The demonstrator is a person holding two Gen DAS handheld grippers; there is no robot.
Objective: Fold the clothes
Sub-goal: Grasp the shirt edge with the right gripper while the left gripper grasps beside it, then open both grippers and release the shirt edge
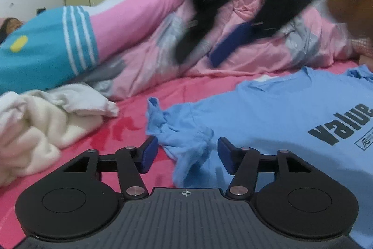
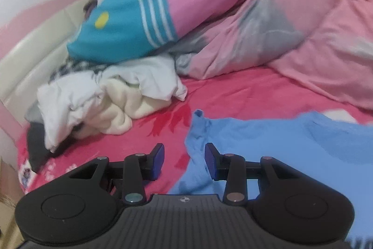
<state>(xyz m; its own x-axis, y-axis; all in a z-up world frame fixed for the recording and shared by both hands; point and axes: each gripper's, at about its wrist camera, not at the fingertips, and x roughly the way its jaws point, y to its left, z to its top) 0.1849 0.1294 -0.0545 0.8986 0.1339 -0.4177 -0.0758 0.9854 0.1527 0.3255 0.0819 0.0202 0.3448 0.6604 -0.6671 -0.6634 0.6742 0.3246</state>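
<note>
Pink bed sheet (image 1: 205, 90) fills mid-frame, quilt (image 2: 326, 39) heaped behind; blue T-shirt (image 1: 279, 113) lies lower right, sleeve bunched. Left hand-held gripper (image 1: 186, 153) and right hand-held gripper (image 2: 184, 160) spread, pinching nothing.

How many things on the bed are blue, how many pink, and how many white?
Blue: 2, the light blue printed cotton T-shirt and the turquoise white-striped blanket.
Pink: 2, the pale pink puffy quilt and the bright pink bed sheet.
White: 1, the crumpled pile of white and cream clothes.
Total: 5
</note>
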